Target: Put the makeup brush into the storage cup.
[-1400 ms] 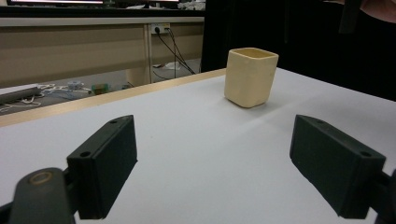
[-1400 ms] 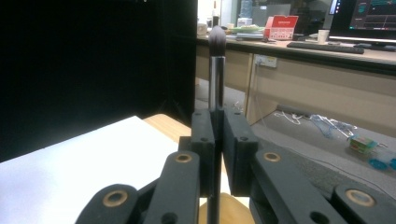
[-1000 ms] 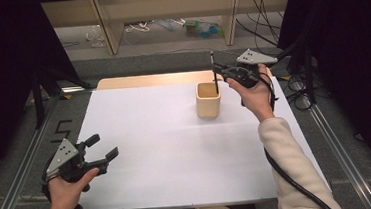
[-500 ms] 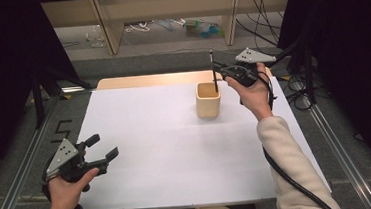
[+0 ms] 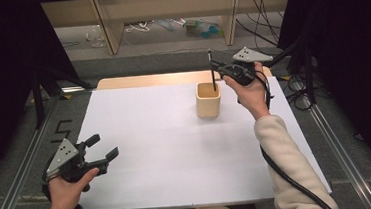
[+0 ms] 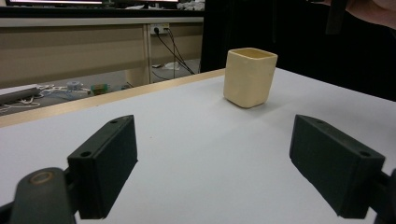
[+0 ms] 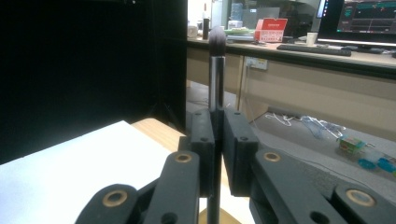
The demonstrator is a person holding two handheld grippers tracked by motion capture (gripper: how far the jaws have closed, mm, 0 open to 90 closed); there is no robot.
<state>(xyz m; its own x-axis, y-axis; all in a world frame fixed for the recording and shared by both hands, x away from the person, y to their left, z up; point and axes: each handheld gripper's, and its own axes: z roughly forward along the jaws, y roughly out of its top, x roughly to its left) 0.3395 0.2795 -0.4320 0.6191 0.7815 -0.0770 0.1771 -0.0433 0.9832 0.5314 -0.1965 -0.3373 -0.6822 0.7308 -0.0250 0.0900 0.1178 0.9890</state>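
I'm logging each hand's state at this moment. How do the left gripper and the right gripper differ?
The left gripper has its jaws wide apart with nothing between them; the right gripper is shut on a makeup brush. The left gripper hangs low by the table's near left corner; the right gripper is raised above the cream cup, brush upright. Both are black and hand-held.
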